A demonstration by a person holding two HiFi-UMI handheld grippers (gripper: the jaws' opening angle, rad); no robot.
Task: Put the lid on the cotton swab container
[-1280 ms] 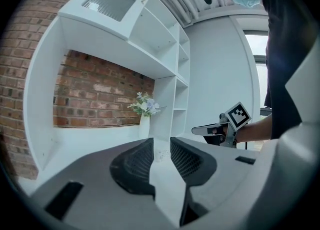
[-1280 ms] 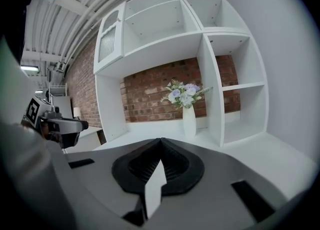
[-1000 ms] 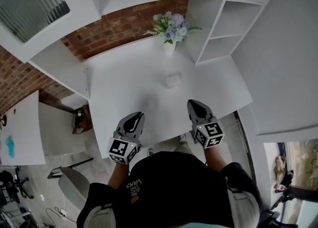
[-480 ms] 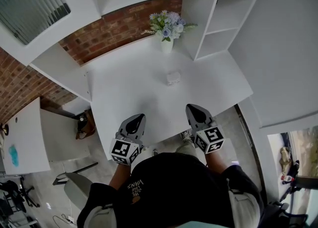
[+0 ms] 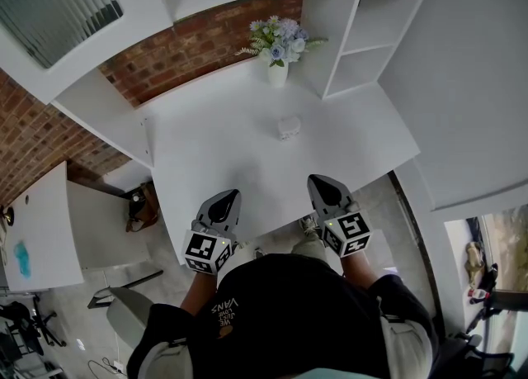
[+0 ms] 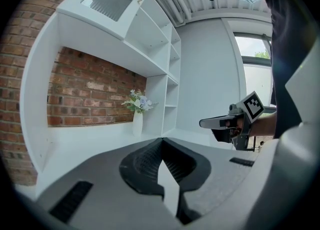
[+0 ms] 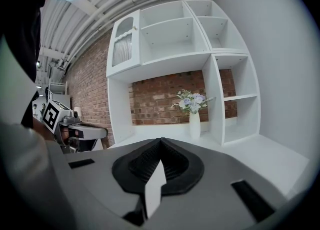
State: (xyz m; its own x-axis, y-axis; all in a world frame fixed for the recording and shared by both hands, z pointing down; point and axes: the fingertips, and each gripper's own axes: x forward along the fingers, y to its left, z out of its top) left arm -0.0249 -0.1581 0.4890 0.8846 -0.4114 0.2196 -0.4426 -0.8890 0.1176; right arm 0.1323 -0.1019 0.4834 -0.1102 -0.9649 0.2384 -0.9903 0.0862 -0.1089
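Cotton swab container (image 5: 288,128): a small white item standing alone on the white desk (image 5: 206,154), on the near side of the flower vase (image 5: 277,72), about midway between the vase and the two grippers. Its lid state and long axis cannot be told at this size.

Left gripper (image 5: 228,196) and right gripper (image 5: 318,182) hover over the desk edge farthest from the vase. Both have their jaws together and nothing between them. The container lies ahead of both, between their lines. The right gripper is judged the nearer, so it has the shorter reach.

The desk top is plain and otherwise bare. A brick wall (image 5: 198,43) stands behind the vase, and white shelving (image 5: 363,39) stands beside it.
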